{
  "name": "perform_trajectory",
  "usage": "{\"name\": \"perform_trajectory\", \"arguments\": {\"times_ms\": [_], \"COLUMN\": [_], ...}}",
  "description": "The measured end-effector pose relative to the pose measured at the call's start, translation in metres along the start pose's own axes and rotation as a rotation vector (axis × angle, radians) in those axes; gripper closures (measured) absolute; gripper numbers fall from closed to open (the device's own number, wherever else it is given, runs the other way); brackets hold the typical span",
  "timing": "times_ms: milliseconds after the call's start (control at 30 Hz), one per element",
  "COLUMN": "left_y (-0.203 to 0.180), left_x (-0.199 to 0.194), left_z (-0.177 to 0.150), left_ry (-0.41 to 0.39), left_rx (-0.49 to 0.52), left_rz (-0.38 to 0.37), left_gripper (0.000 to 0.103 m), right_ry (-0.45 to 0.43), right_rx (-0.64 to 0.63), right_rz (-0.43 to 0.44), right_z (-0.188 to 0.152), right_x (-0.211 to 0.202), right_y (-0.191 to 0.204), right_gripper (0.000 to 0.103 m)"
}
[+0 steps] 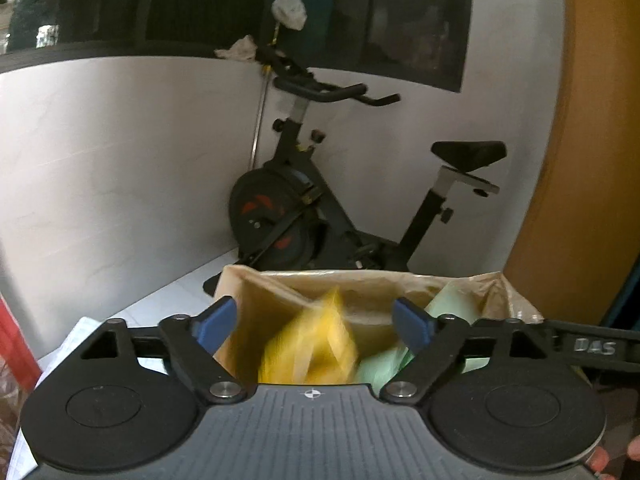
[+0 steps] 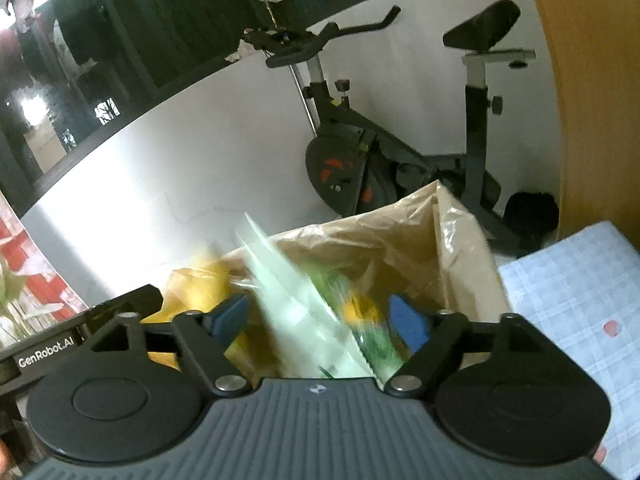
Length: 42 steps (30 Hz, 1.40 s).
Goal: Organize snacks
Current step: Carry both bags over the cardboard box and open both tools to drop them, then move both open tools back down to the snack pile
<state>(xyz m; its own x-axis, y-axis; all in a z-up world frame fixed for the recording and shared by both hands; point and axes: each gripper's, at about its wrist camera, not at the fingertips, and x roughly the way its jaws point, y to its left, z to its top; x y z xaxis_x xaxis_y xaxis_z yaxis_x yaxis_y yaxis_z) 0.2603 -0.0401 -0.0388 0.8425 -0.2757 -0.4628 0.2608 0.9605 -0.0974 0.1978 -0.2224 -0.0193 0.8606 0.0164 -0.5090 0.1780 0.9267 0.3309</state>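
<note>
Nearest to me, the left gripper (image 1: 314, 326) stands with its blue pads wide apart over the mouth of the brown paper bag (image 1: 360, 280). The yellow snack packet (image 1: 308, 344) is between the pads but neither pad presses on it. It looks blurred, so I judge it is let go to drop into the bag. Its long axis is close to upright, with the pointed top a little toward the far wall.

The right gripper (image 2: 320, 322) is also spread open, just beside the other one, over the same bag. The pale green snack packet (image 2: 288, 300) lies between its pads, free of them, with a green and yellow packet (image 2: 360, 320) next to it. The pale one leans, its long edge running from low near the gripper up to the far left.

Beyond the bag, an exercise bike (image 1: 320, 208) stands against the white wall, well apart.
</note>
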Motion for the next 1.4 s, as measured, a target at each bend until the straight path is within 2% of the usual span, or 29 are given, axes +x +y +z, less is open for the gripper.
{"name": "perform_trajectory", "arguments": {"times_ms": [167,333,400,467,567,667,900,1033,1200,1400], "left_y": [0.011,0.014,0.016,0.017,0.020,0.020,0.025,0.030,0.030,0.018], "left_x": [-0.017,-0.052,-0.069,-0.087,-0.110,-0.125,-0.147,-0.151,-0.154,-0.151], "left_z": [-0.006,-0.015,-0.022,-0.032,-0.049,-0.066,-0.104,-0.121,-0.137,-0.154], "left_ry": [0.005,-0.070,-0.118,-0.148,-0.166,-0.157,-0.137,-0.096,-0.058,-0.031], "left_rx": [-0.013,0.006,0.003,-0.007,-0.031,-0.031,-0.030,-0.039,-0.026,0.004], "left_rz": [0.006,0.044,0.051,0.058,0.084,0.132,0.179,0.219,0.197,0.161], "left_gripper": [0.016,0.015,0.012,0.002,0.000,0.000,0.000,0.000,0.001,0.001], "right_ry": [-0.042,-0.093,-0.119,-0.137,-0.171,-0.196,-0.151,-0.131,-0.092,-0.030], "right_rx": [-0.084,-0.149,-0.163,-0.186,-0.227,-0.250,-0.285,-0.311,-0.381,-0.373], "right_rz": [0.038,0.082,0.097,0.089,0.088,0.122,0.117,0.115,0.082,0.065], "right_z": [-0.003,-0.023,-0.035,-0.044,-0.064,-0.085,-0.128,-0.154,-0.184,-0.207], "right_x": [-0.017,-0.044,-0.057,-0.066,-0.081,-0.093,-0.101,-0.104,-0.102,-0.102], "right_y": [0.002,-0.005,-0.011,-0.014,-0.020,-0.028,-0.034,-0.033,-0.029,-0.037], "right_gripper": [0.016,0.008,0.006,0.006,0.006,0.006,0.006,0.006,0.009,0.022]}}
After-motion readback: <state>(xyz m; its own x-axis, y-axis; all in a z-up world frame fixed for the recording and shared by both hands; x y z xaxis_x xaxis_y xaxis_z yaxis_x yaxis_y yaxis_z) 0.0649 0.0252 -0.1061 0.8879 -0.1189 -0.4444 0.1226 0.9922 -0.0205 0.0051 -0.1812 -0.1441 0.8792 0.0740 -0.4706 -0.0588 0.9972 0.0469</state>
